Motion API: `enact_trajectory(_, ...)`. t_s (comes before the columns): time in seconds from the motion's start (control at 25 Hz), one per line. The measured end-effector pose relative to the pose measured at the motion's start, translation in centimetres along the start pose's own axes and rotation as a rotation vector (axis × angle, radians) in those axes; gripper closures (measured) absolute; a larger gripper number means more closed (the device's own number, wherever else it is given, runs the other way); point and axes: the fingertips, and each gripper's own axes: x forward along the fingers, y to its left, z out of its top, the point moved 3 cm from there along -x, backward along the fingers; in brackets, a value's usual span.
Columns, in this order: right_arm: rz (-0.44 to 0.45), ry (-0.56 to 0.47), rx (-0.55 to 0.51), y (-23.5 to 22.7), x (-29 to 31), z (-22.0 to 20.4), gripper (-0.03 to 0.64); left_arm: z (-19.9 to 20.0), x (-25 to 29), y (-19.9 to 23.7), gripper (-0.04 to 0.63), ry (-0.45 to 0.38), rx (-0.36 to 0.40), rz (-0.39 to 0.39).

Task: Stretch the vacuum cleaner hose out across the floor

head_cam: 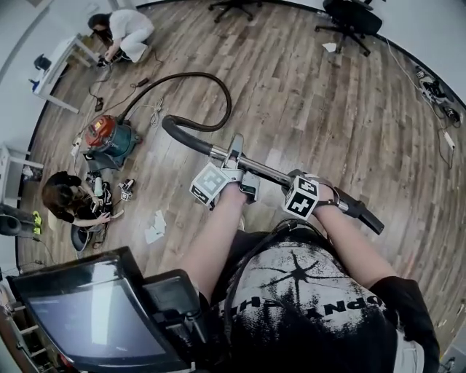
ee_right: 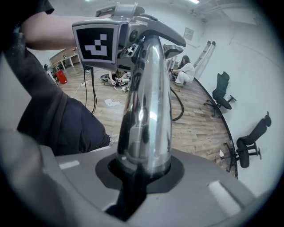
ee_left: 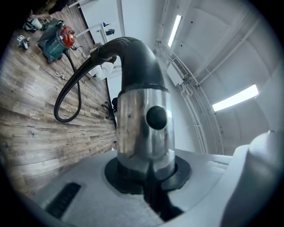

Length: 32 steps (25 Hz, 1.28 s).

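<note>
Head view, from the left: a white table (head_cam: 62, 58) stands by the far left wall, with one person (head_cam: 125, 30) crouched beyond it and another person (head_cam: 69, 200) sitting on the wooden floor (head_cam: 313, 109) nearer in, among small tools. Between them the red and teal vacuum cleaner (head_cam: 108, 140) sits on the floor. A few papers (head_cam: 154, 226) lie near it. The black hose (head_cam: 218, 84) leaves the vacuum cleaner, rises in a wide arc toward the far side, curls back down and joins a black curved handle (head_cam: 178, 132). So the hose lies looped rather than straight, on the left half of the floor.

From the handle a metal tube (head_cam: 266, 172) runs to the right, held level above the floor. The left gripper (head_cam: 234, 156) pinches the tube just right of the handle; the left gripper view shows its jaws pressed onto the shiny tube on both sides. Further right, the right gripper (head_cam: 320, 191) clamps the same tube near its black end piece (head_cam: 364, 215). The right gripper view shows those jaws tight around the metal, with the left gripper's marker cube just beyond along the tube.

Two office chairs (head_cam: 349, 18) stand by the far wall, well apart from the hose, and cables (head_cam: 440, 98) lie along the right wall
</note>
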Motion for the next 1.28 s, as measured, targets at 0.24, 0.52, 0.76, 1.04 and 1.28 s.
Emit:
enact_trajectory(0.24,0.067,-0.001,-0.072,2.4,-1.3,-5.5,0.541,-5.6,-2.4,-0.7,0.554,-0.049,0.021,0.069)
enact_trajectory(0.52,0.131,-0.033,-0.122,6.3,-2.3,-6.4,0.538,-7.1,-7.0,-1.9,0.554,-0.097,0.044,0.111)
enact_trajectory(0.76,0.115,-0.061,-0.109,10.3,-2.7,-6.8,0.537,-8.1,-10.5,-2.8,0.554,-0.087,0.073,0.082)
enact_trajectory(1.04,0.093,-0.017,-0.114,14.4,-4.2,-7.3,0.546,-9.1,-15.4,-3.1,0.554,-0.123,0.002,0.038)
enact_trajectory(1.28,0.080,0.024,-0.135,15.6,-5.3,-8.3,0.548,-10.2,-17.0,-3.3,0.554,-0.142,-0.037,0.018)
